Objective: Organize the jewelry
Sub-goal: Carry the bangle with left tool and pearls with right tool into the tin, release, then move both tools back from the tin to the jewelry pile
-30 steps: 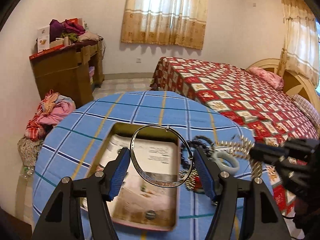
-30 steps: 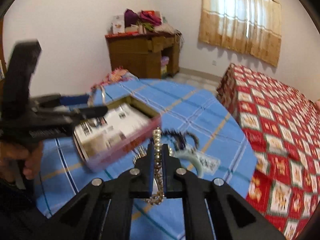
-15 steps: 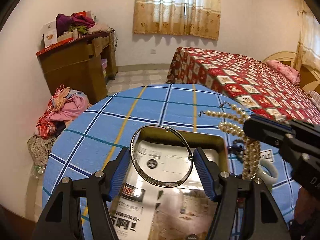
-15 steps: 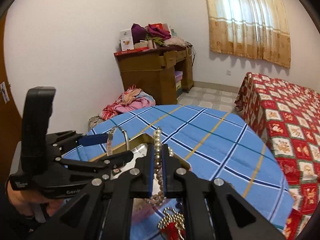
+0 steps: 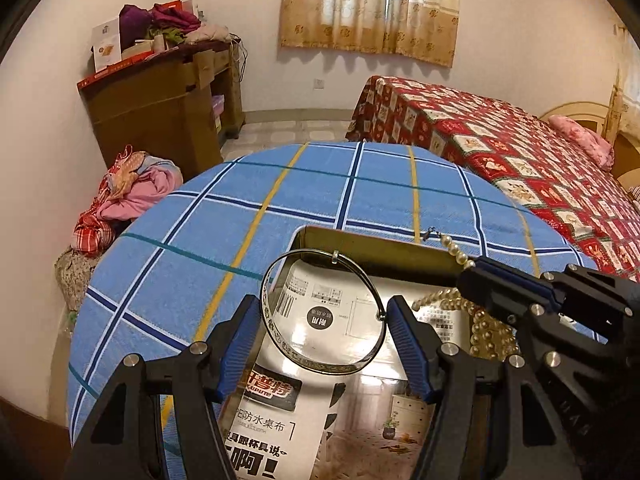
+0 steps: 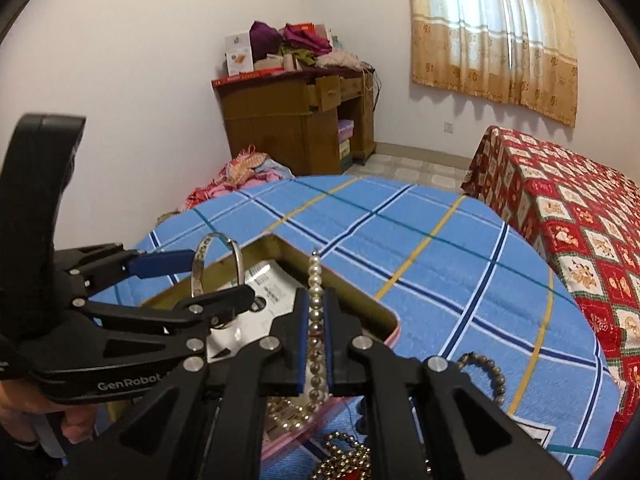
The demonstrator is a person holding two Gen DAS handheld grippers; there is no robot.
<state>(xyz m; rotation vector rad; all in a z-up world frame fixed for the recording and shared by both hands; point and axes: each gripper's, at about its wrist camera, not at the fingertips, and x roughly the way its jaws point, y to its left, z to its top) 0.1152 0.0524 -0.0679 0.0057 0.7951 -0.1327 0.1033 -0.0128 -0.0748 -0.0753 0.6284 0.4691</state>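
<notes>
My left gripper [image 5: 322,322] clamps the bangle [image 5: 323,312] over the tin [image 5: 372,246]; right gripper [image 6: 316,308], closed on pearls [image 6: 315,280]. Left body reads "GenRobot".

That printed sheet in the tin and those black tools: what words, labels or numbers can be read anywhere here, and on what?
"GenRobot": on the side of the left hand-held gripper, seen from the right wrist view.
"防水桌布": on the printed sheet lying in the tin.
"啊!": large characters at the sheet's lower edge; the line above them is only partly readable.
Dark logo panel, round black badge, barcode and fine print on the sheet: too blurred to read.
Boxes on the cabinet: too small.
</notes>
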